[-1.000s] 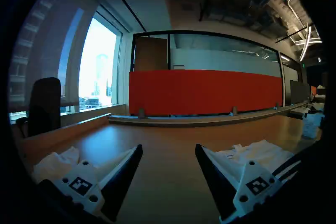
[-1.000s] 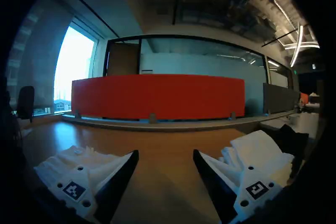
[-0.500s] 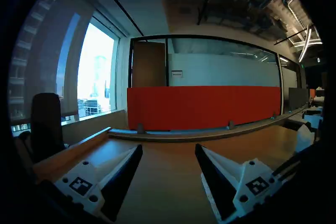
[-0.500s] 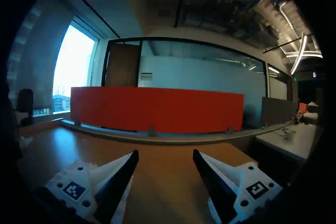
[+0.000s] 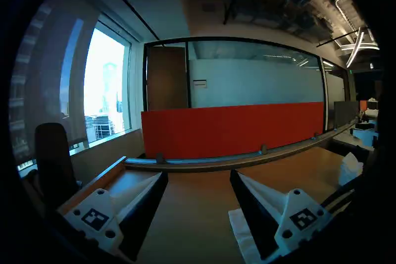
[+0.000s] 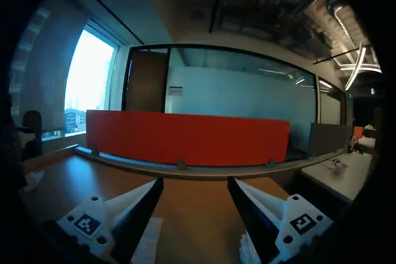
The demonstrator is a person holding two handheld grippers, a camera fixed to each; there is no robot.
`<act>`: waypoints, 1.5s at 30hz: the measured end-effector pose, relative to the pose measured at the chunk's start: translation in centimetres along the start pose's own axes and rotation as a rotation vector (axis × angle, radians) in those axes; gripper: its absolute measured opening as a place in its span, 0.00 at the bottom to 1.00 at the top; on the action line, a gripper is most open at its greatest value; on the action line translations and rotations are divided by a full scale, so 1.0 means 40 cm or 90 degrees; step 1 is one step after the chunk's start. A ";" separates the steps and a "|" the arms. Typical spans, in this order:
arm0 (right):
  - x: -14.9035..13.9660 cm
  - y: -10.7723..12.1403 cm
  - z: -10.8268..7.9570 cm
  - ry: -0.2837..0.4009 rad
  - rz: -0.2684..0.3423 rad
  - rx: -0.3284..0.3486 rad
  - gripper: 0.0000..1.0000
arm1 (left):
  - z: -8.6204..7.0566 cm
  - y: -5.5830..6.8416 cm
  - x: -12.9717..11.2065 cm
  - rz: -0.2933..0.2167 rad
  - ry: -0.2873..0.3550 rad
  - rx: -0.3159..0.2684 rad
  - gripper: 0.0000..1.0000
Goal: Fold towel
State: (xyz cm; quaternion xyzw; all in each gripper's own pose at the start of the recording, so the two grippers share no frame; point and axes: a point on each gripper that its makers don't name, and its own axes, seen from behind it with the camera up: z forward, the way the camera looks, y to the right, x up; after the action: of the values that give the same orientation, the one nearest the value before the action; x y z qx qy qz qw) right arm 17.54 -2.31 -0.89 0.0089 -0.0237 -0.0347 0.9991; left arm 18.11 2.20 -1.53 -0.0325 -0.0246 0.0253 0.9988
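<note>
In the left gripper view I see a dark chair (image 5: pixel 52 162) at the far left, then a bright window (image 5: pixel 106 98), then a red partition (image 5: pixel 232 128) along the far side of the wooden desk (image 5: pixel 198 219). My left tool (image 5: pixel 198 197) has its fingers spread apart, with nothing but bare desk between them. An edge of the white towel (image 5: pixel 239 234) lies flat on the desk under the right-hand finger, at the bottom of the view. Farther right, a bunched white cloth (image 5: pixel 349 167) stands near the desk's edge.

In the right gripper view, a small white scrap (image 6: pixel 33 179) sits on the desk at the far left. My right tool (image 6: pixel 195 199) is also spread apart and holds nothing. The towel (image 6: pixel 148 241) shows low down just beside the left finger and again below the right finger. I cannot tell whether either finger touches it. A pale second desk (image 6: pixel 341 175) stands at the right.
</note>
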 end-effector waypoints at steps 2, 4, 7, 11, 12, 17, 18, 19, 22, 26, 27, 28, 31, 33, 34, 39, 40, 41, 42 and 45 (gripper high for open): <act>0.005 -0.014 -0.002 -0.014 -0.009 0.020 1.00 | -0.001 0.014 0.009 0.004 -0.010 -0.015 0.93; 0.005 -0.033 -0.002 -0.029 -0.022 0.045 1.00 | -0.001 0.027 0.013 0.008 -0.022 -0.033 0.93; -0.002 -0.066 -0.004 -0.053 -0.044 0.088 1.00 | 0.000 0.049 0.011 0.014 -0.041 -0.061 0.93; -0.024 -0.115 -0.012 -0.089 -0.072 0.154 1.00 | 0.000 0.087 -0.003 0.021 -0.070 -0.107 0.93; -0.031 -0.127 -0.014 -0.099 -0.078 0.170 1.00 | -0.001 0.097 -0.008 0.021 -0.077 -0.120 0.93; -0.071 -0.176 -0.027 -0.146 -0.100 0.240 1.00 | -0.010 0.144 -0.043 0.023 -0.112 -0.177 0.93; -0.076 -0.183 -0.029 -0.152 -0.103 0.250 1.00 | -0.011 0.150 -0.049 0.023 -0.117 -0.184 0.93; -0.081 -0.191 -0.030 -0.158 -0.106 0.260 1.00 | -0.012 0.156 -0.055 0.024 -0.122 -0.191 0.93; -0.094 -0.208 -0.033 -0.170 -0.114 0.283 1.00 | -0.014 0.171 -0.068 0.027 -0.133 -0.211 0.93; -0.119 -0.222 -0.033 -0.185 -0.125 0.304 1.00 | -0.015 0.194 -0.089 0.033 -0.143 -0.236 0.93; -0.126 -0.224 -0.034 -0.189 -0.127 0.308 1.00 | -0.016 0.200 -0.098 0.035 -0.147 -0.242 0.93; -0.136 -0.227 -0.034 -0.193 -0.130 0.312 1.00 | -0.016 0.206 -0.110 0.039 -0.153 -0.248 0.93; -0.167 -0.231 -0.035 -0.208 -0.137 0.321 1.00 | -0.018 0.223 -0.146 0.052 -0.168 -0.265 0.92; -0.191 -0.234 -0.036 -0.219 -0.140 0.325 1.00 | -0.020 0.234 -0.172 0.060 -0.178 -0.275 0.92; -0.205 -0.236 -0.038 -0.226 -0.142 0.328 1.00 | -0.020 0.240 -0.189 0.064 -0.184 -0.280 0.93; -0.273 -0.246 -0.050 -0.256 -0.144 0.343 1.00 | -0.025 0.266 -0.266 0.080 -0.213 -0.301 0.93; -0.287 -0.247 -0.053 -0.262 -0.144 0.346 1.00 | -0.027 0.272 -0.284 0.083 -0.220 -0.306 0.93; -0.300 -0.249 -0.056 -0.268 -0.144 0.348 1.00 | -0.028 0.278 -0.299 0.086 -0.226 -0.310 0.93; -0.313 -0.250 -0.059 -0.273 -0.144 0.350 1.00 | -0.029 0.284 -0.314 0.089 -0.232 -0.315 0.92; -0.356 -0.255 -0.070 -0.291 -0.145 0.357 1.00 | -0.035 0.302 -0.360 0.099 -0.251 -0.330 0.93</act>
State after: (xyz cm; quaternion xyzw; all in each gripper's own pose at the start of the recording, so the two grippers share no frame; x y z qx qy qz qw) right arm 2.77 -11.46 -4.53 0.2770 -0.2533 -0.1388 0.9164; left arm 3.22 13.40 -4.40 -0.2818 -0.2205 0.1002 0.9284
